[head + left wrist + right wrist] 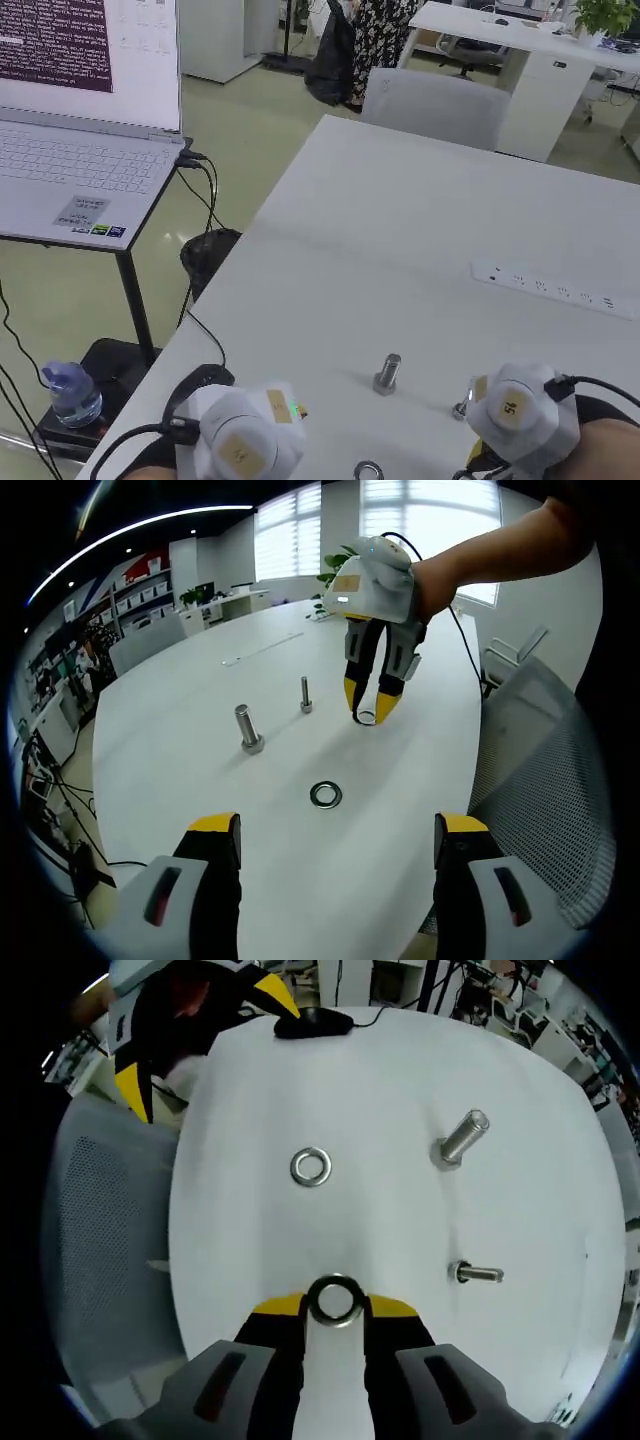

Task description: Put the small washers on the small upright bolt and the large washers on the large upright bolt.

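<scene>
The large upright bolt (387, 373) (248, 728) (458, 1140) stands on the white table, with the small upright bolt (306, 695) (477, 1274) a short way beside it. A loose washer (325, 794) (311, 1166) (368, 470) lies flat on the table in front of my left gripper (338, 830), which is open and holds nothing. My right gripper (335, 1305) (367, 708) points down at the table, shut on another washer (335, 1300) (366, 717) at its yellow tips, near the small bolt.
A white power strip (555, 290) lies on the table (400, 230) at the right. A grey chair (435, 105) stands at the far edge. A laptop (80, 170) sits on a stand to the left, with cables and a water bottle (72, 393) below.
</scene>
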Demonstrator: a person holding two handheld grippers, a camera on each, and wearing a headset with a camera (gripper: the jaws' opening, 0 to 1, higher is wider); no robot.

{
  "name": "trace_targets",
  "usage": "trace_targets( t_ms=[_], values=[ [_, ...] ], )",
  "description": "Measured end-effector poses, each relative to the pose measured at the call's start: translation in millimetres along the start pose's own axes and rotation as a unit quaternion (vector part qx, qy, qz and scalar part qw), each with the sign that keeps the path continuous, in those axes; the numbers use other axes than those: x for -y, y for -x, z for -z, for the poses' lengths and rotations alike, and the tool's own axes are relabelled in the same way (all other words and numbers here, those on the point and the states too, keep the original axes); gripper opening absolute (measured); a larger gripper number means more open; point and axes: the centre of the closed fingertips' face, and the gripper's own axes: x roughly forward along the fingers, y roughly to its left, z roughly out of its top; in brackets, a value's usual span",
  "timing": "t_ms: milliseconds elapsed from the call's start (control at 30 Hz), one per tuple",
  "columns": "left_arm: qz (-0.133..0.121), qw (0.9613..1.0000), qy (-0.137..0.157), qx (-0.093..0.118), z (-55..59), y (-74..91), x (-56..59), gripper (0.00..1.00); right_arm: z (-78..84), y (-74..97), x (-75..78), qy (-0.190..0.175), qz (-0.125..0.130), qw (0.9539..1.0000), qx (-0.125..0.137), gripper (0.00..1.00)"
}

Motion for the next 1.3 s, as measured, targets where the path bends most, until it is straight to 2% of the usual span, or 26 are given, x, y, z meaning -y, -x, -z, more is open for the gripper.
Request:
trace_targets(
  t_ms=[300, 567, 900, 1300],
  values=[
    [-0.003, 1.0, -0.003, 0.0, -1.9, 1.5, -1.1, 0.79, -12.2, 26.6, 19.5, -0.009, 0.011, 0.9998, -0.015, 0.22],
    [-0.008, 1.0, -0.002, 0.0, -0.5, 3.8, -5.1, 0.78, -34.1, 47.1, 39.8, -0.013, 0.017, 0.9997, -0.015, 0.22],
    [-0.011, 0.9999, 0.001, -0.001, 2.9, 6.0, -7.0, 0.78, -53.4, 51.6, 54.3, 0.004, 0.023, 0.9994, -0.026, 0.22],
    [-0.014, 0.9999, 0.01, -0.001, 7.2, 5.6, -12.6, 0.79, -82.6, 46.2, 71.6, 0.011, 0.022, 0.9996, -0.015, 0.22]
  ],
)
